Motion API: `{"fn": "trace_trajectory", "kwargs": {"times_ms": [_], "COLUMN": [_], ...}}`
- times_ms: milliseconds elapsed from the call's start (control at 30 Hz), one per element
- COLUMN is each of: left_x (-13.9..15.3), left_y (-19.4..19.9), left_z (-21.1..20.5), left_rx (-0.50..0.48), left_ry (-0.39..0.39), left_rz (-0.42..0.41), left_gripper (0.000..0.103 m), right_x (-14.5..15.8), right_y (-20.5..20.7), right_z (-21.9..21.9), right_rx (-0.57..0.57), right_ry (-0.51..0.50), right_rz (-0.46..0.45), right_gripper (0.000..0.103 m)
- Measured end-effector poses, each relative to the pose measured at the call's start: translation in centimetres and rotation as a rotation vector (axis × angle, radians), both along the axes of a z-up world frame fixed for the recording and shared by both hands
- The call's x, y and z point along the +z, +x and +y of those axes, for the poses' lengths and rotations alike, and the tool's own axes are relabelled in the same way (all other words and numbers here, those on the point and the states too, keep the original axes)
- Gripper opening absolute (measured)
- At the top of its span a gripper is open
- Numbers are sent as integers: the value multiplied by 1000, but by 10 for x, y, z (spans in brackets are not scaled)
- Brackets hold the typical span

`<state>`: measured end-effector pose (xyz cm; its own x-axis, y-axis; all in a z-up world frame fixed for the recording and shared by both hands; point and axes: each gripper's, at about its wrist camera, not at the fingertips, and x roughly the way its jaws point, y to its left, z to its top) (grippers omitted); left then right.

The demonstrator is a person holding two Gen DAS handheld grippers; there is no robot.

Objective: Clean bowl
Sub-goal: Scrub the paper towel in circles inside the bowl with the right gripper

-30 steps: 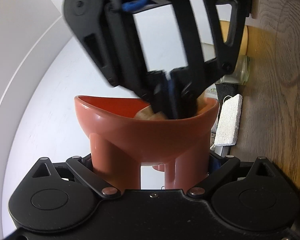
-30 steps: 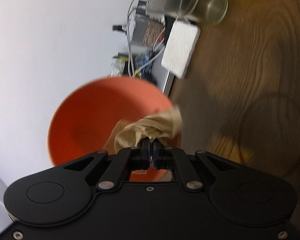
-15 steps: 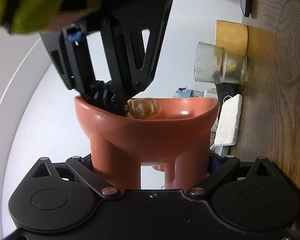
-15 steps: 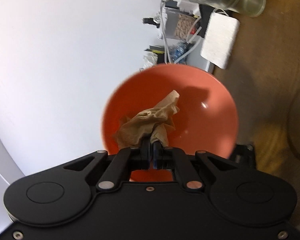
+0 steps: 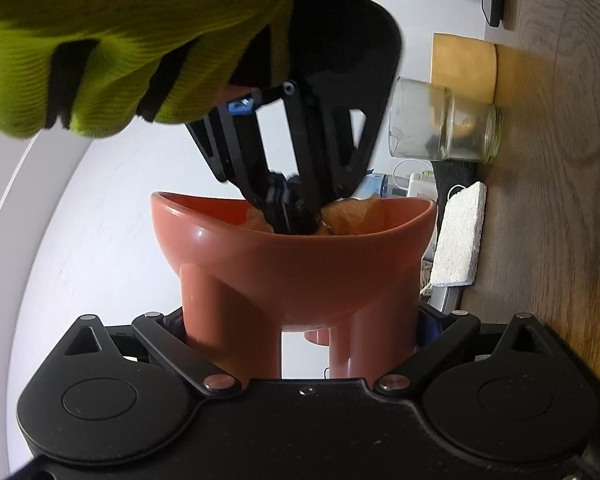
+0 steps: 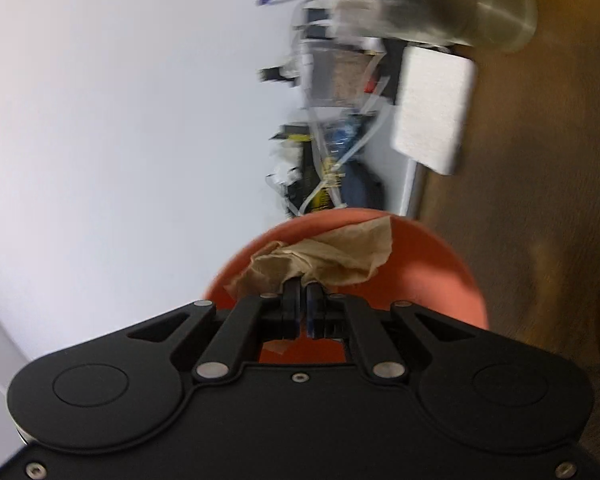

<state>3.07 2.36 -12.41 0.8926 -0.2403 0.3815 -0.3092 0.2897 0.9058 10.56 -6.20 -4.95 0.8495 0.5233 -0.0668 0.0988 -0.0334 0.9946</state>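
A terracotta bowl (image 5: pixel 292 264) on stubby legs is held up in front of the wall. My left gripper (image 5: pixel 300 320) is shut on it, its fingers (image 5: pixel 172 320) pressed against the outer legs. From above, my right gripper (image 5: pixel 288 208) reaches into the bowl, shut on a crumpled brown paper towel (image 5: pixel 352 216). In the right wrist view the right gripper (image 6: pixel 304 284) pinches the paper towel (image 6: pixel 324 260) against the inside of the bowl (image 6: pixel 428 280), near its far rim. A hand in a yellow-green glove (image 5: pixel 120 40) holds the right gripper.
The wooden table (image 5: pixel 560 240) fills the right side. On it stand a glass jar (image 5: pixel 444 128), a white sponge (image 5: pixel 460 236) and a tan block (image 5: pixel 464 64). Cables and clutter (image 6: pixel 328 160) lie past the table edge.
The right gripper swept the paper towel from the bowl's left side back toward its middle and far rim, rolling a little. The left gripper and the bowl stayed still.
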Motion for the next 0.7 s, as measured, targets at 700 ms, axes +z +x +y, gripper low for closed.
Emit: {"fn": "trace_trajectory", "kwargs": {"times_ms": [700], "left_x": [0], "left_y": [0], "left_z": [0], "left_rx": [1], "left_ry": [0], "left_rz": [0], "left_gripper": [96], "right_x": [-24], "right_y": [-23], "right_z": [2], "right_rx": [20], "right_ry": [-13], "right_rz": [28], "right_gripper": [6]}}
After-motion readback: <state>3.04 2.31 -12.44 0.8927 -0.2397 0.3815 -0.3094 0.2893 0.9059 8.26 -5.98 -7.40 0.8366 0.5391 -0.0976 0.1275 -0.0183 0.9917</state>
